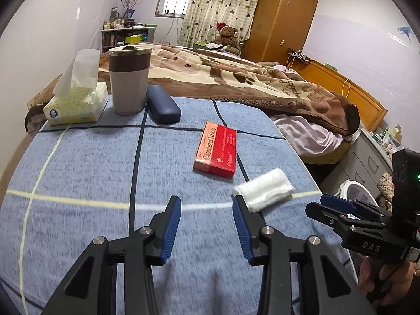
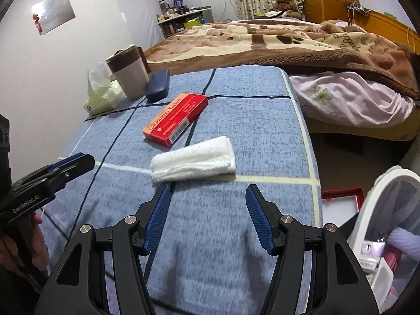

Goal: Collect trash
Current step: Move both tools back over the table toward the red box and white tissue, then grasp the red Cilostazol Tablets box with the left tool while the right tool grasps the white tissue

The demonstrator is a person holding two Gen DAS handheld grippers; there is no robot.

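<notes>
Trash here looks to be the white folded tissue wad [image 2: 193,158], which lies flat on the blue checked cloth of the bench [image 2: 236,110], toward its near right part, across a pale yellow stripe. We see it just beyond the left finger of our right tool [image 2: 207,219], whose blue pads stand wide apart with nothing between them. In the left wrist view the same wad [image 1: 263,193] sits just past the right fingertip of our left tool [image 1: 207,229], and that tool also gapes wide and holds nothing. Both tools hover low over the near end of the bench, side by side; each shows at the edge of the other's view.

Just beyond the wad lies a red tablet box [image 2: 176,118], flat and apart from it. At the far left corner stand a lidded beige cup with a brown band [image 1: 130,78], a dark blue glasses case [image 1: 163,105] just right of it and seemingly touching it, and a yellow tissue pack [image 1: 77,103] with a sheet sticking up on the cup's left.

Down on the right, beside the bench, we see a white bin [image 2: 388,210] with some pink and white things inside; what they are we cannot tell. Beyond the bench lies a bed under a brown blanket [image 1: 236,78], with a teddy bear [image 1: 228,35] at its far end
</notes>
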